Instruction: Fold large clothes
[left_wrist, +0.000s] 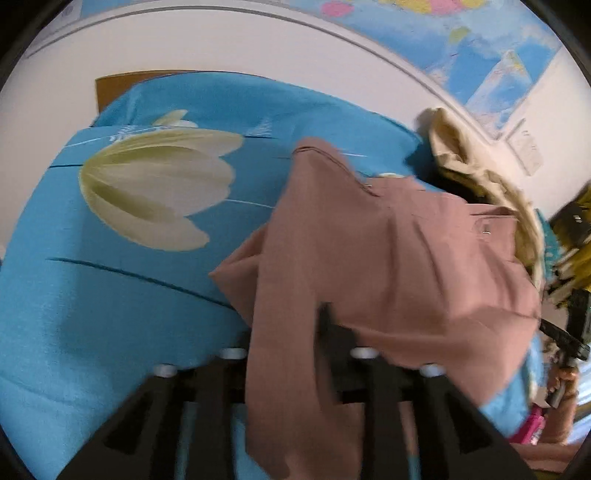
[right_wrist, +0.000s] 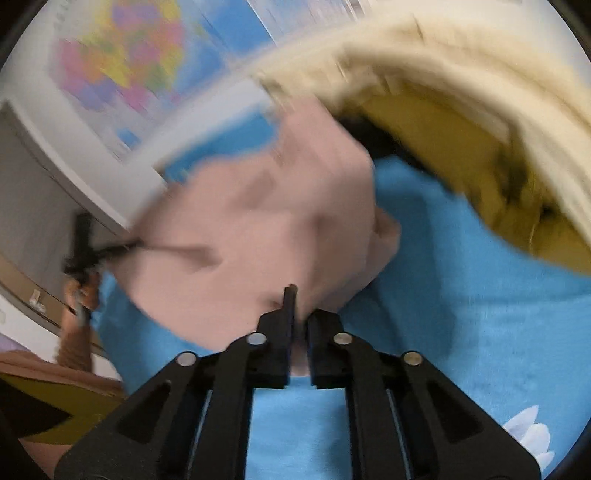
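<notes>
Blue bedsheet (left_wrist: 110, 295) covers the whole bed, and it has a big pale tulip (left_wrist: 155, 188) printed on it, on the left in the left wrist view. Behind the bed stands a plain white wall (left_wrist: 258, 48). A bright world map (left_wrist: 480, 55) hangs on that wall, far and to the right. It shows in the right wrist view too, very blurred. A small brown patch of headboard (left_wrist: 110, 83) peeks out at the far left end of the bed.

On the sheet lies a pink-brown garment (left_wrist: 388, 258), the big piece of clothing in this job. It is spread over the right half of the bed in the left wrist view, with folds and a seam near its far edge. One long part of it hangs down toward the camera. Just past it, on the far right, is a heap of tan and cream clothes (left_wrist: 461, 162), touching the pink-brown one.

The left gripper (left_wrist: 291, 339) has that hanging cloth between its black fingers. One finger sticks up on the right of the cloth and the other is hidden under it, and the cloth is pinched there.

The right gripper (right_wrist: 299, 314) is seen in a blurred picture. Its jaws stand close together with a narrow gap, and the near edge of the garment sits in that gap, so it is gripping the cloth.

At the left of the right wrist view, a person's hand (right_wrist: 79, 291) holds the other gripper's handle.
</notes>
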